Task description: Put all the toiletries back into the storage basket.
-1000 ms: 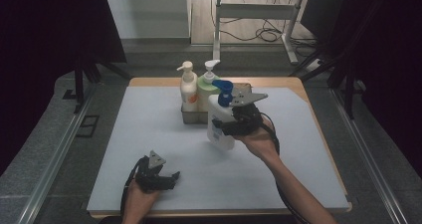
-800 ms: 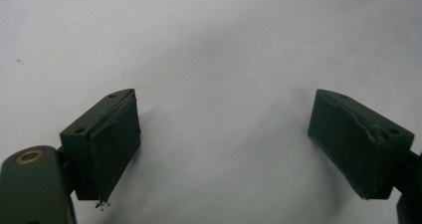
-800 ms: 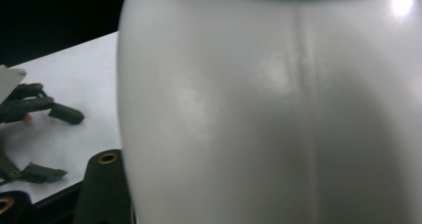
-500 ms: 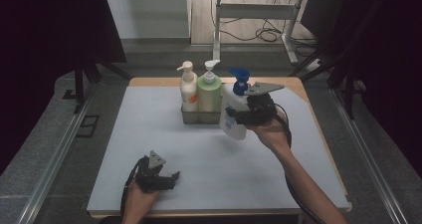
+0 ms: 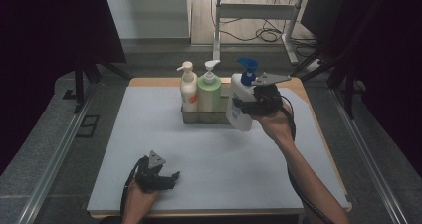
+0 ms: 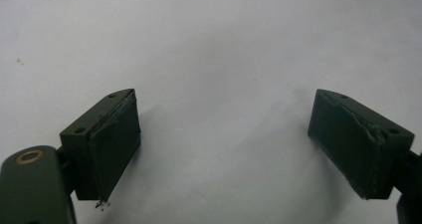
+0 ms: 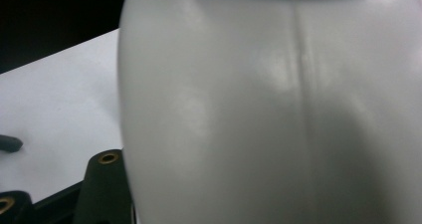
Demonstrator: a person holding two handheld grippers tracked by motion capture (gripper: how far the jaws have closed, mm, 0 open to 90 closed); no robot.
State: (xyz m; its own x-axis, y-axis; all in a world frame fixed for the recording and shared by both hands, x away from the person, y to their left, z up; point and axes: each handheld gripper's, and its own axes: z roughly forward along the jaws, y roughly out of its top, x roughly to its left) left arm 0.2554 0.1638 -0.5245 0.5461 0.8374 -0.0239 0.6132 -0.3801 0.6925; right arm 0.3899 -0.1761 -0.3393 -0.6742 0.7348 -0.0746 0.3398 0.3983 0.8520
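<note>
The right hand-held gripper (image 5: pixel 245 106) pinched a white pump bottle (image 5: pixel 239 107) with a blue pump head, its jaws closed around the bottle's body. In the right gripper view that white bottle (image 7: pixel 278 109) stood pressed right against the camera, its pale wall with a faint vertical seam rising just beyond the jaw mount. The bottle was held off the desk (image 5: pixel 219 164), roughly upright with a slight tilt, and the grey three-cornered plate sat on top of the gripper just beside the blue pump. Directly beside the held bottle, on the side away from the right hand (image 5: pixel 273 124), stood a low metal caddy (image 5: pixel 204 117). It held a green pump bottle (image 5: pixel 209 92) nearest the gripper and a white bottle with an orange label (image 5: pixel 188 90) beyond that. Whether the held bottle touched the caddy's end could not be told.

Well apart from all of this, toward the person's own edge of the desk, the left hand-held gripper (image 5: pixel 168 179) rested low on the pale surface in the left hand (image 5: pixel 142 196). Its jaws were spread wide with nothing between them. In the left gripper view the left gripper (image 6: pixel 224 149) showed its two black pads (image 6: pixel 112 144) far apart over the bare white desk (image 6: pixel 224 45). A cable curved back from it beside the wrist.
</note>
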